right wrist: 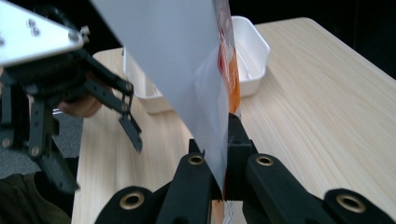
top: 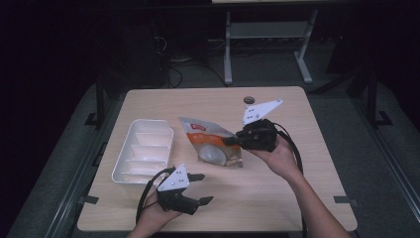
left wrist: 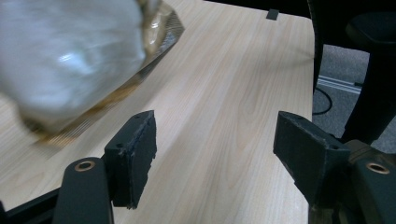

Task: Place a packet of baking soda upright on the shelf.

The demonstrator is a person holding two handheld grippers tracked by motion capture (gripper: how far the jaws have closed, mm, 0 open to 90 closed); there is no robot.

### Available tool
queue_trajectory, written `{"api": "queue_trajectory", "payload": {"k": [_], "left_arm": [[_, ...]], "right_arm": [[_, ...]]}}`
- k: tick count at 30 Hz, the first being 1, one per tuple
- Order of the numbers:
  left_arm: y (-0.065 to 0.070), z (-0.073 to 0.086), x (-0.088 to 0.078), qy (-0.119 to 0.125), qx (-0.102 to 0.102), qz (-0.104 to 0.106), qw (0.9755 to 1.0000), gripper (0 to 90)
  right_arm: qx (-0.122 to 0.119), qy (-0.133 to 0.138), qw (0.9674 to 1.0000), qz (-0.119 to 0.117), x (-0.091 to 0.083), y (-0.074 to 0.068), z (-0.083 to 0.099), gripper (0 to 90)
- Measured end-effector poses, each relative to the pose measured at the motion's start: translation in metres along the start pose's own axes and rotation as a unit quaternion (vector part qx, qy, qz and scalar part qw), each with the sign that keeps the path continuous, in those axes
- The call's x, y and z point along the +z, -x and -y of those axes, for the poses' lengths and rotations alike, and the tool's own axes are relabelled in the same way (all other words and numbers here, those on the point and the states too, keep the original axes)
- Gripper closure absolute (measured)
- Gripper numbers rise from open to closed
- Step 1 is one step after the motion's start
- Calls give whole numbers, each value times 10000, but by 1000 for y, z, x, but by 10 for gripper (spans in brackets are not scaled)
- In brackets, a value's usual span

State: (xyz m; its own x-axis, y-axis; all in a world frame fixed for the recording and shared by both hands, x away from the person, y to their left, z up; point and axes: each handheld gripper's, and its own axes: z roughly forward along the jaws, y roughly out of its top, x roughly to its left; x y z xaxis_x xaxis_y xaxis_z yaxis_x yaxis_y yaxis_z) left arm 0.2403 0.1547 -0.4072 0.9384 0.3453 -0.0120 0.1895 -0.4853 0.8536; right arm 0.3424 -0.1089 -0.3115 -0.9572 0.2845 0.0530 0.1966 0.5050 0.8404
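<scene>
The right gripper (top: 232,141) is clamping its jaws tight on the right edge of a snack pouch (top: 210,143), a foil stand-up bag with an orange and white printed face. In the high view the pouch is sitting near the middle of the wooden table (top: 277,188), just right of a white divided tray (top: 143,148), with the person's right hand (top: 277,156) wrapping the gripper body from the near right side. In the right gripper view the pouch (right wrist: 187,79) is rising as a pale sheet from between the two pressed black jaws, its orange print showing along the right edge, and the tray (right wrist: 254,56) is lying behind it on the far side.

The left gripper (top: 200,188) is resting at the near left of the table, near the tray's near end and well apart from the pouch, with the left hand (top: 156,210) gripping it. Its jaws are standing wide with nothing between them. In the left gripper view the two pads (left wrist: 135,154) are framing bare tabletop, while the pouch's crinkled silver side (left wrist: 70,56) is showing blurred at the upper left, clear of the jaws.
</scene>
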Motion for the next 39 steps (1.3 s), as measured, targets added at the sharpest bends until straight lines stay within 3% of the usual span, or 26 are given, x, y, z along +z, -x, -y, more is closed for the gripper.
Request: {"api": "queue_trajectory", "payload": {"k": [10, 22, 39], "left_arm": [[8, 3, 8, -69, 166, 165, 9997, 278], [8, 6, 8, -46, 165, 219, 9996, 274], [0, 9, 2, 54, 50, 192, 9998, 267]], "right_arm": [[-179, 68, 9993, -312, 35, -3, -34, 897], [-304, 131, 9974, -646, 69, -6, -65, 897], [-333, 142, 9962, -793, 110, 10, -102, 897]]}}
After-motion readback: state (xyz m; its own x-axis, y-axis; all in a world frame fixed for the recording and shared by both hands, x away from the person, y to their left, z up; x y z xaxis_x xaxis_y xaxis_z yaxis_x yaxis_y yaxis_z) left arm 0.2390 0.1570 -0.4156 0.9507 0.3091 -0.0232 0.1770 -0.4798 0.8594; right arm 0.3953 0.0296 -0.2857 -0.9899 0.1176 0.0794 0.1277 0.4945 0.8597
